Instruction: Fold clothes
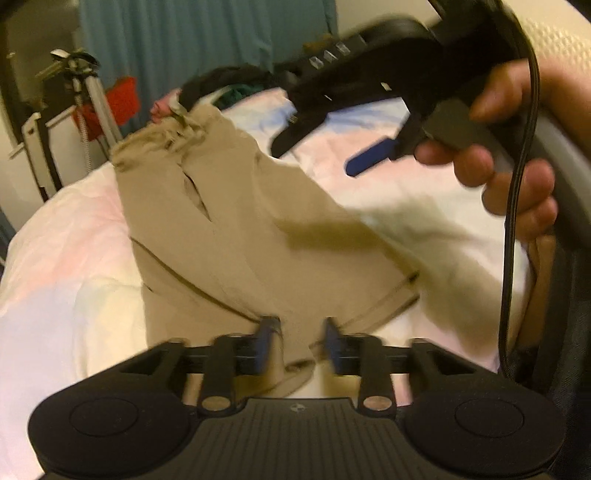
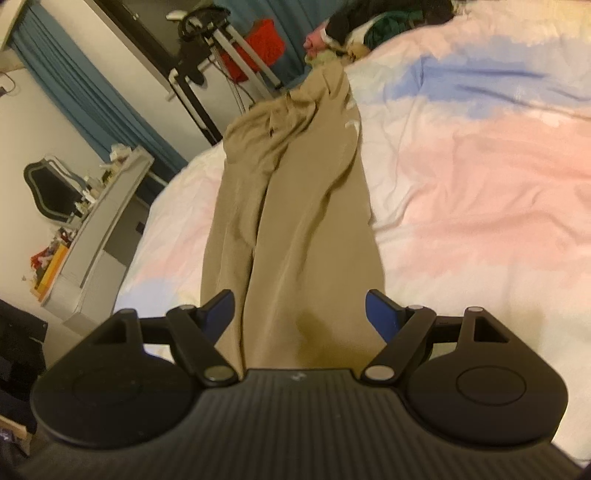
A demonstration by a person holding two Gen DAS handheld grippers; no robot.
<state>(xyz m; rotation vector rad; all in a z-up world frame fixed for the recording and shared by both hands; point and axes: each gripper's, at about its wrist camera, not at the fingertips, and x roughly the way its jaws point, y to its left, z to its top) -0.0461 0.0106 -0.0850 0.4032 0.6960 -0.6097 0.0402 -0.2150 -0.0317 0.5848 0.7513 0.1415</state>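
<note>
Khaki trousers (image 2: 295,221) btwn right gripper (image 2: 301,314) fingers

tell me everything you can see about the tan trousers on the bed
The tan trousers are a light khaki woven cloth, lying lengthwise on the pink, white and blue bedcover. The two legs lie side by side with a crease between them; the bunched, wrinkled waist end points toward the far clothes pile. The left gripper has its blue pads either side of a hem edge, not yet closed. The right gripper hovers open over the legs.

Left claw (image 1: 300,343) fingers apart, right claw (image 2: 300,317) spread wide
</note>
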